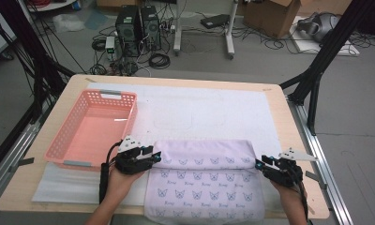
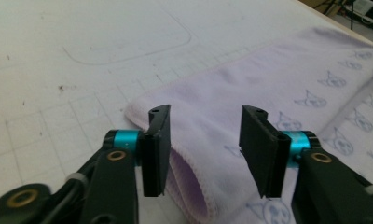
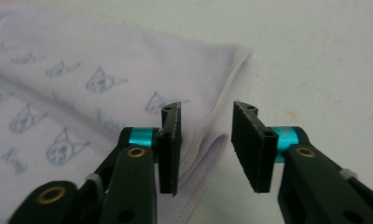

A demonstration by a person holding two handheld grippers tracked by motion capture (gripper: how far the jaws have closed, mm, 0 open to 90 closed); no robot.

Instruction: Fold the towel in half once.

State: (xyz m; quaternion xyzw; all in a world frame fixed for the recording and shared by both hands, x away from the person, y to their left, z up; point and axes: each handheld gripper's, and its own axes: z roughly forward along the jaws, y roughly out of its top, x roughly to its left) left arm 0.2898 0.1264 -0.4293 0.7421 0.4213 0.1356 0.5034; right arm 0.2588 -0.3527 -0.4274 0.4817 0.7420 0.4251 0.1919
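Folded lilac cat-print towel (image 1: 205, 180) runs left-right across lower centre; left hand-held gripper (image 1: 156, 157) and right hand-held gripper (image 1: 259, 164) flank the fold's ends, both spread, pinching nothing.

A folded towel (image 1: 204, 180) lies on the mat (image 1: 232, 112) at the table's (image 1: 288, 136) near edge. The basket (image 1: 63, 145) sits to its left. The left gripper (image 1: 153, 158) is at the fold's left end, the right gripper (image 1: 260, 164) at its right end.
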